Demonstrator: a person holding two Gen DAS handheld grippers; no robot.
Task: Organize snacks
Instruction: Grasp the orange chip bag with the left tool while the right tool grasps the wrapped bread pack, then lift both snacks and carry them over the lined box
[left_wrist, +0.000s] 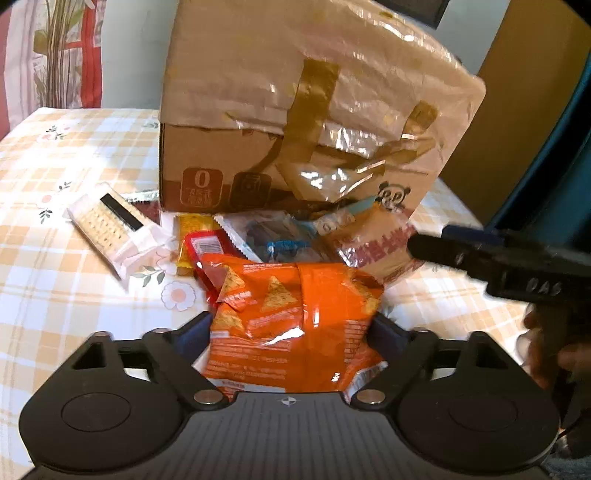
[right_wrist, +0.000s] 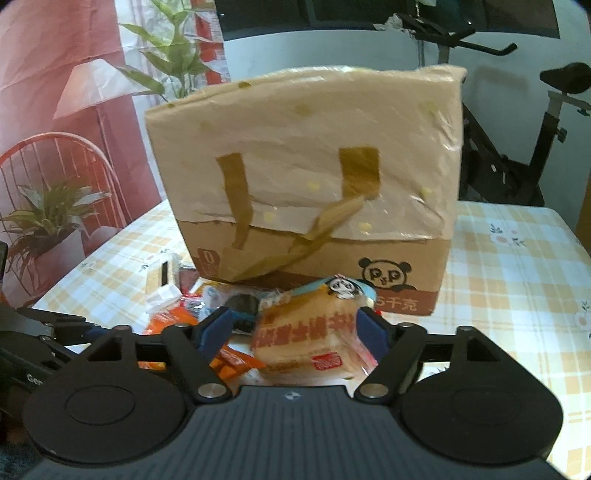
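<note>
Left gripper (left_wrist: 291, 328): its blue-padded fingers (left_wrist: 195, 332) sit against both sides of a crinkled orange foil bag of triangular corn chips (left_wrist: 295, 317) and grip it. The bag stands between the fingers, its lower end toward the camera, its upper end overlapping the snack pile.

Right gripper (right_wrist: 295, 325): its blue-padded fingers (right_wrist: 371, 328) are spread at a moderate width around a clear-wrapped loaf-shaped bread packet with red lettering (right_wrist: 306, 332). The right pad touches the packet's side; the left pad (right_wrist: 216, 328) stands apart from it with a visible gap, so no firm grip is established. In the left wrist view this gripper's black body (left_wrist: 517, 266) enters from the right, above the same packet (left_wrist: 373, 243).

Snack pile: it lies on the checked orange-and-white floral tablecloth (left_wrist: 74, 288), directly in front of a tall brown cardboard box with peeling tape, plastic film and a panda logo (left_wrist: 306, 122). It includes a red packet (left_wrist: 207, 251) beneath the chip bag, a yellow packet (left_wrist: 194, 225) behind it, and a clear packet with dark and blue contents (left_wrist: 266, 236).

Separate item: a white-wrapped pack of pale square crackers (left_wrist: 110, 225) lies to the left of the pile, at an angle, near the box's left corner.

Background: leafy green houseplants (right_wrist: 173, 48) and a black exercise bike (right_wrist: 517, 140) stand beyond the table.
</note>
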